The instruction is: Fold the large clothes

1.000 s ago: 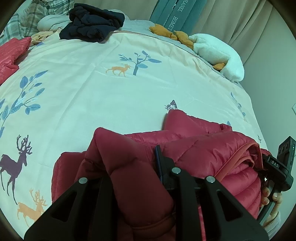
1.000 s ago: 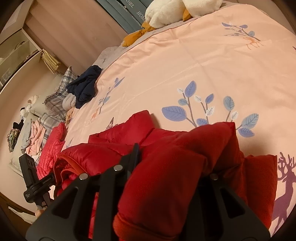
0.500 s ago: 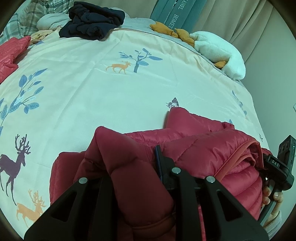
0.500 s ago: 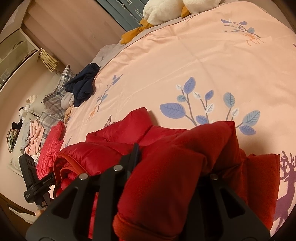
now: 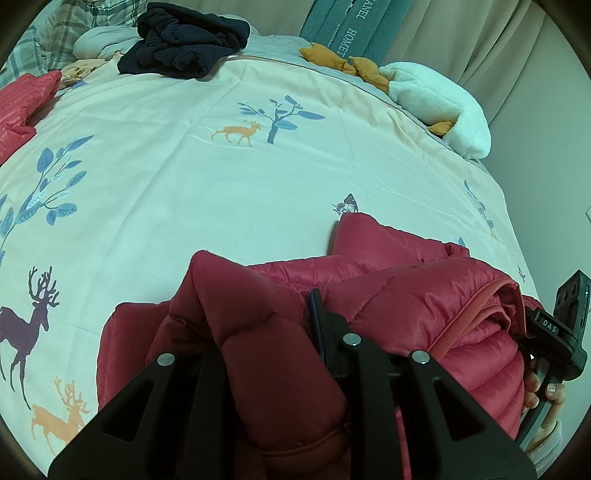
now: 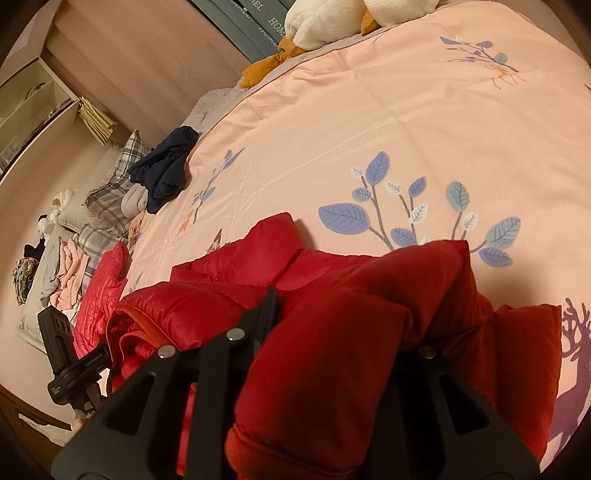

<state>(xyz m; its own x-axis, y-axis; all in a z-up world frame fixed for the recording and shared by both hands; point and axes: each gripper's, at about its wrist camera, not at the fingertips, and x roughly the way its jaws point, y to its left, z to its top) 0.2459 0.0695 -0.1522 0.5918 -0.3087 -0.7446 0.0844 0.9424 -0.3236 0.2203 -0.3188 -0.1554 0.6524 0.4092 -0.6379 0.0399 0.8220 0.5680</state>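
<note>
A red puffer jacket point(image 5: 406, 295) lies bunched at the near edge of the deer-print duvet point(image 5: 184, 192). My left gripper point(image 5: 258, 317) is shut on a thick fold of it; the padding bulges up between the fingers and hides the left one. In the right wrist view the same jacket point(image 6: 229, 266) is gripped by my right gripper point(image 6: 343, 317), shut on another fold that covers its right finger. Each view shows the other gripper's body at the jacket's far end: the right one point(image 5: 554, 332) held in a hand, the left one point(image 6: 70, 354).
A navy garment point(image 5: 184, 37) and plaid pillows point(image 5: 74, 22) lie at the far side of the bed. A white and orange plush toy point(image 5: 436, 99) sits at the far right. A second red jacket point(image 5: 22, 107) lies at the left edge. More clothes point(image 6: 62, 269) are piled beside the bed.
</note>
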